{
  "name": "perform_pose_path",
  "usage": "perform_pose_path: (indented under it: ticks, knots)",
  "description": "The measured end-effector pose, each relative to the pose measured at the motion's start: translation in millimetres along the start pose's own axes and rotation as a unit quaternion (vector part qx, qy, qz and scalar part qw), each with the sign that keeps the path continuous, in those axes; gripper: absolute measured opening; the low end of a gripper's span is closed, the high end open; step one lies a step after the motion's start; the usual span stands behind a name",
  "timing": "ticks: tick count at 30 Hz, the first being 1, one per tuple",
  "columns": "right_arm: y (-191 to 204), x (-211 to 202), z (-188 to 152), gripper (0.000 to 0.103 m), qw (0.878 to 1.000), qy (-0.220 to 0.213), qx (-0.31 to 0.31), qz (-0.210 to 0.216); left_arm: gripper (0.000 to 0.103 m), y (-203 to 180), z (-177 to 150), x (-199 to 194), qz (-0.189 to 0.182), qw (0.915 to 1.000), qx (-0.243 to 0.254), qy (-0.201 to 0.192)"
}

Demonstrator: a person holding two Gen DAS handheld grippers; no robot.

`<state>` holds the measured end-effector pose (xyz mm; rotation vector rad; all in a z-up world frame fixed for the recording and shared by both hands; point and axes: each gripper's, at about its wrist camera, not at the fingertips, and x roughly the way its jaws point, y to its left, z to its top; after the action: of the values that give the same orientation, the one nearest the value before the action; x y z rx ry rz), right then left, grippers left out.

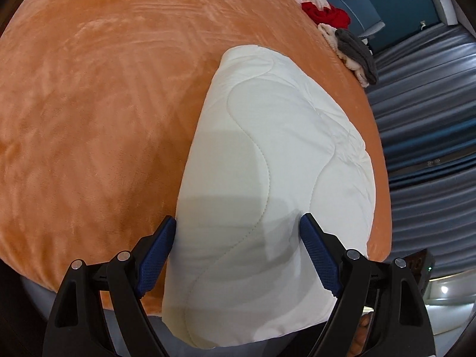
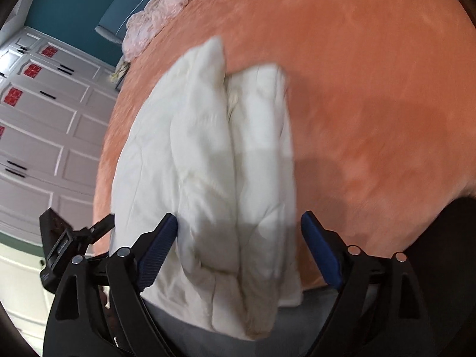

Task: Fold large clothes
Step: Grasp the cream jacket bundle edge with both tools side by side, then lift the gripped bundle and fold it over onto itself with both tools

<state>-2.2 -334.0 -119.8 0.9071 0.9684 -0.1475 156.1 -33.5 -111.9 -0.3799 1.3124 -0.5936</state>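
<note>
A white quilted garment (image 1: 267, 154) lies folded into a long thick bundle on an orange plush bed cover (image 1: 98, 104). Its near end hangs a little over the bed's front edge. My left gripper (image 1: 238, 226) is open and empty, its blue-padded fingers (image 1: 157, 250) apart over the bundle's near end. In the right wrist view the same bundle (image 2: 208, 163) shows stacked layers with a seam down the middle, on the orange cover (image 2: 372, 95). My right gripper (image 2: 239, 223) is open and empty, hovering over the bundle's near end. The other gripper (image 2: 59, 244) shows at left.
A red cloth (image 1: 325, 13) and a grey and cream pile (image 1: 355, 53) lie at the bed's far right edge. A pink lace cover (image 2: 154, 26) lies at the head. Blue curtains (image 1: 425, 119) hang on the right. White wardrobe doors (image 2: 44, 125) stand on the left.
</note>
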Motion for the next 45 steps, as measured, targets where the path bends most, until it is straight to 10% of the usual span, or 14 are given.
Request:
perform_pose_path:
  ticks: [20,27,45]
  knots:
    - [-7,31,8,0.093,0.998,0.011,0.036,0.041,0.098,-16,-2,25,0.026,0.9994,0.021,-0.01]
    - [24,0,8,0.036,0.999,-0.026,-0.038,0.007,0.077,-53,-11,2,0.061,0.9924,0.094,-0.051]
    - [119,-133,25,0.027,0.965,-0.194,-0.177,-0.003,0.064,-168,-4,-118,0.023,0.958,0.217,-0.187]
